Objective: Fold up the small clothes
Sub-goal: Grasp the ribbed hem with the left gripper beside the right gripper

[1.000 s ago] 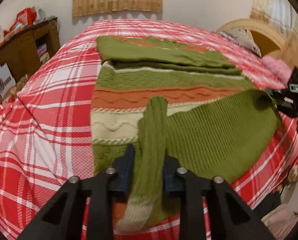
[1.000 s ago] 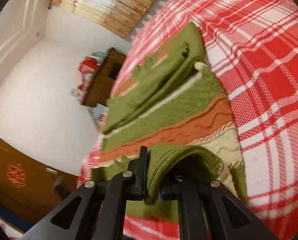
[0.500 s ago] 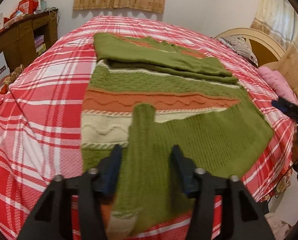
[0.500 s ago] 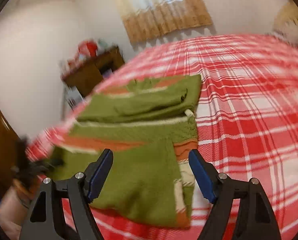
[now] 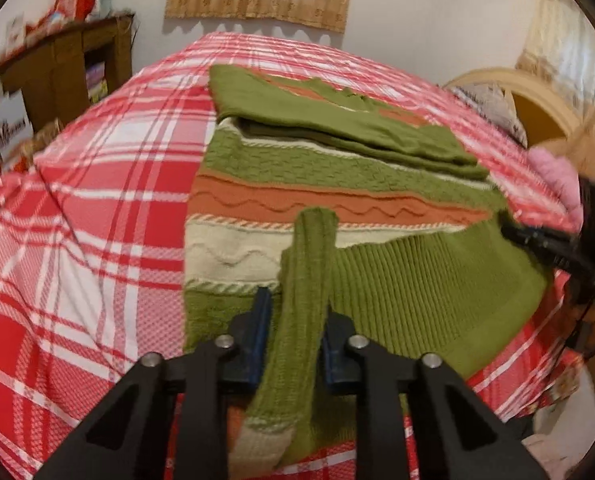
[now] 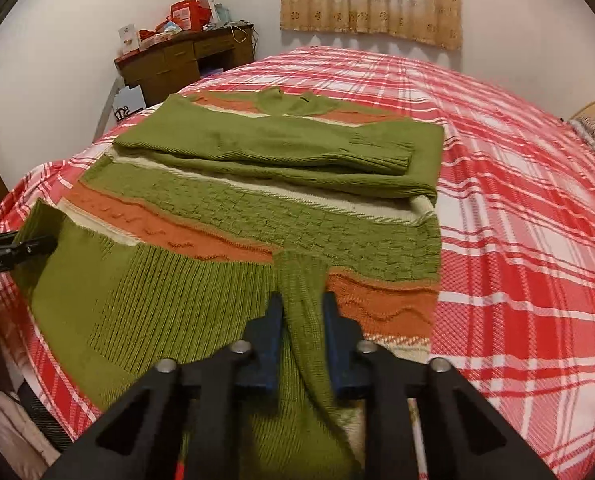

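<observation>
A green knitted sweater [image 5: 337,184] with orange and cream stripes lies on the red plaid bed; it also shows in the right wrist view [image 6: 257,216]. Its sleeves are folded across the chest at the far end, and the ribbed hem part is folded up over the body. My left gripper [image 5: 295,312] is shut on a raised ridge of the green knit at the near left edge. My right gripper [image 6: 303,320] is shut on a ridge of the same fold at the near right edge. Each gripper shows at the other view's side edge.
The red plaid bed [image 6: 517,240] spreads wide to the right of the sweater. A brown desk with red boxes [image 6: 185,60] stands at the far left by the wall. A pillow and a pink cloth [image 5: 553,176] lie by the headboard.
Half a second ago both grippers were open with the folded hem lying flat. Both have now shut again on ridges of the green knit at the near edge.
</observation>
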Demonstrator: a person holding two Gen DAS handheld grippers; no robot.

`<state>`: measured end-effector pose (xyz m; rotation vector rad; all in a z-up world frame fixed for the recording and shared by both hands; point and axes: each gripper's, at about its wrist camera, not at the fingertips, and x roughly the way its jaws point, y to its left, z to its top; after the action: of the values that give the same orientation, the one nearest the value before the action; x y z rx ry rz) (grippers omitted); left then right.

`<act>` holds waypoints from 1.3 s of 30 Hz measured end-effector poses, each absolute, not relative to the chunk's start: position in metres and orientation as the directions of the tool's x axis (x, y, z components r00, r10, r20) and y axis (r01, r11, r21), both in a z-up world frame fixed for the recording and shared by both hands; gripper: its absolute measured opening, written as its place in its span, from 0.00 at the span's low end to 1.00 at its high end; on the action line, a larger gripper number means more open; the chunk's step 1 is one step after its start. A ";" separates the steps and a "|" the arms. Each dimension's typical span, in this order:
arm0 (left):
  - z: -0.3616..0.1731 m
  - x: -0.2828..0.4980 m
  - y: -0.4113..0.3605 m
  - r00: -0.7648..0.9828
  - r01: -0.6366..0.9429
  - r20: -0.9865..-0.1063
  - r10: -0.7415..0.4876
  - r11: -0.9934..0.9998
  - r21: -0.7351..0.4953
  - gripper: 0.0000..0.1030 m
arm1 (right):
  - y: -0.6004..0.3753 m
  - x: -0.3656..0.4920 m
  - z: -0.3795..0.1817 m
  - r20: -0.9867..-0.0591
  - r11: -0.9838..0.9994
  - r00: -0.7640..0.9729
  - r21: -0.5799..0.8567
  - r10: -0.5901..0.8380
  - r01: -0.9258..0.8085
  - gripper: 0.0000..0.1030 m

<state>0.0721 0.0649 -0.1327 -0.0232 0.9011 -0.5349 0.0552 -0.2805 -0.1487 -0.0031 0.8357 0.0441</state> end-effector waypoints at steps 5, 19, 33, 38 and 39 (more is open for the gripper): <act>-0.134 0.074 0.065 0.489 0.436 -0.738 -0.465 0.863 -0.255 0.26 | -0.295 0.047 -0.149 -0.731 0.994 0.679 0.109 0.063 0.025 0.10; -0.134 0.065 0.057 0.508 0.450 -0.738 -0.445 0.867 -0.213 0.25 | -0.291 0.058 -0.152 -0.751 0.996 0.657 0.091 0.065 0.006 0.17; -0.124 0.076 0.069 0.519 0.383 -0.728 -0.448 0.883 -0.271 0.08 | -0.285 0.035 -0.113 -0.681 0.995 0.732 0.072 0.000 0.067 0.10; -0.109 0.080 0.067 0.548 0.397 -0.705 -0.450 0.882 -0.254 0.08 | -0.282 0.031 -0.103 -0.659 0.996 0.751 0.041 -0.031 0.077 0.10; -0.107 0.081 0.068 0.553 0.398 -0.702 -0.450 0.882 -0.252 0.08 | -0.280 0.031 -0.103 -0.656 0.996 0.754 0.033 -0.040 0.081 0.10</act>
<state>0.0810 0.0678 -0.1070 -0.0657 0.8483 -0.5017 0.0308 -0.2804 -0.1026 0.0602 0.7137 -0.0661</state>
